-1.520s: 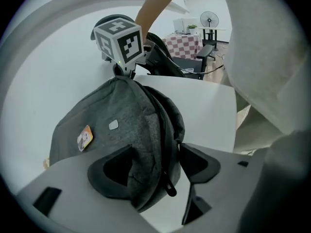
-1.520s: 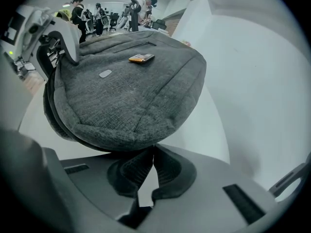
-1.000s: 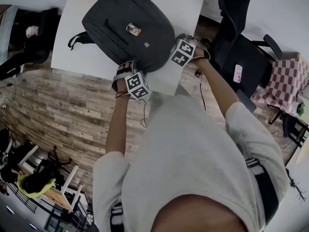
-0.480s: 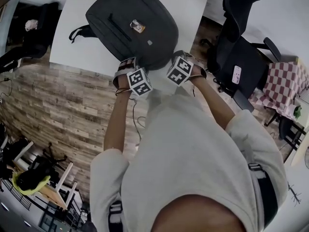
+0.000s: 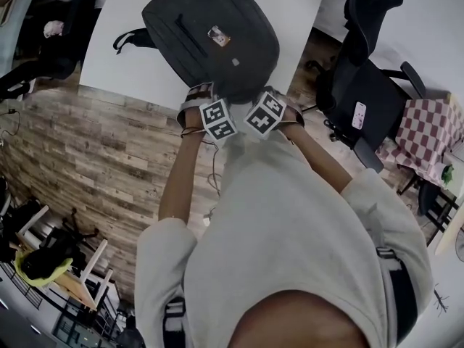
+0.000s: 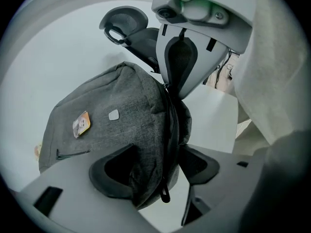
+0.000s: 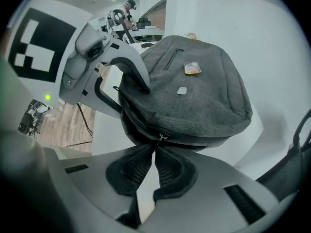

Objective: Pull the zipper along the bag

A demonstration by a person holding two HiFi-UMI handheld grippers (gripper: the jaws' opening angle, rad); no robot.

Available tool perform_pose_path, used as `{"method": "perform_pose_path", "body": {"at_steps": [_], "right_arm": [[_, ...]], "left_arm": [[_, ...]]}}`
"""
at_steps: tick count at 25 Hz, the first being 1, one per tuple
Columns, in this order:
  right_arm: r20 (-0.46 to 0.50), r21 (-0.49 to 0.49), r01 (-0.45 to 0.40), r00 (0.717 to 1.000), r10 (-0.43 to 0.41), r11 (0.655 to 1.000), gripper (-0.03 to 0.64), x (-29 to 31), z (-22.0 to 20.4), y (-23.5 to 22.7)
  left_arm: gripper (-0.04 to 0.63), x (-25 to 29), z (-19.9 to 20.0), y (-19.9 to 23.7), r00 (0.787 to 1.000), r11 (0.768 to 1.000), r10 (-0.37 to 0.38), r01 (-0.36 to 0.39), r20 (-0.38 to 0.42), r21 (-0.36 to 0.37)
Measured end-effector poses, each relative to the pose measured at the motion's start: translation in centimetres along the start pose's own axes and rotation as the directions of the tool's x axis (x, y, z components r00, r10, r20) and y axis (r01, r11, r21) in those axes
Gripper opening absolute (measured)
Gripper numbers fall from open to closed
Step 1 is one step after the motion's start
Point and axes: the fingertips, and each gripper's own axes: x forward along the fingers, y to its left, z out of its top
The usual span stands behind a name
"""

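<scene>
Now the right tongs [image 7: 154, 152] sit right alongside the left tongs [image 6: 156, 171]. A second ago they were out at the right-hand side of the backpack [image 5: 210, 35], well apart from their partner. In the head view the two marker cubes are almost touching. The right tongs are clenched on the zipper pull [image 7: 159, 137], pinched at the very tips. Their jaws have just been easing open a little, with the pull between them. The left tongs have not shifted. They are spread wide yet grasping the backpack's thick near edge, with fabric filling the gap between the pads. The zipper line [image 6: 171, 125] runs from between those pads up to the right tongs just beyond. The backpack lies on the white table [image 5: 123, 71], stretching away ahead of both tongs, and only its near rim is in their grip. It looks as though the pull has been drawn along the near edge toward the held corner, so this stretch of the run is probably near its end. The slight loosening may be the start of a release. If more zip remains, the left tongs will likely need a fresh hold further round.
</scene>
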Motion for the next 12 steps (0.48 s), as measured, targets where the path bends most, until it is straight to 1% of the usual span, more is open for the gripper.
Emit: {"method": "perform_pose_path", "body": {"at_steps": [2,5,8,12], "right_arm": [[0.011,0.027,-0.031,0.999,0.03,0.999,0.037,0.0,0.5,1.1],[0.012,0.013,-0.03,0.999,0.03,0.999,0.041,0.5,1.1,2.1],[0.019,0.023,-0.046,0.999,0.045,0.999,0.044,0.7,1.4,2.6],[0.059,0.075,-0.069,0.996,0.064,0.995,0.048,0.7,1.3,2.6]], "left_arm": [[0.311,-0.2,0.0,0.0,1.0,1.0,0.003,-0.003,0.005,0.0],[0.31,-0.2,0.0,0.0,1.0,1.0,0.001,-0.001,0.002,0.004],[0.31,-0.1,-0.1,-0.1,1.0,1.0,0.003,-0.003,0.001,0.006],[0.31,-0.3,-0.1,-0.3,1.0,0.999,0.028,-0.028,0.008,0.016]]}}
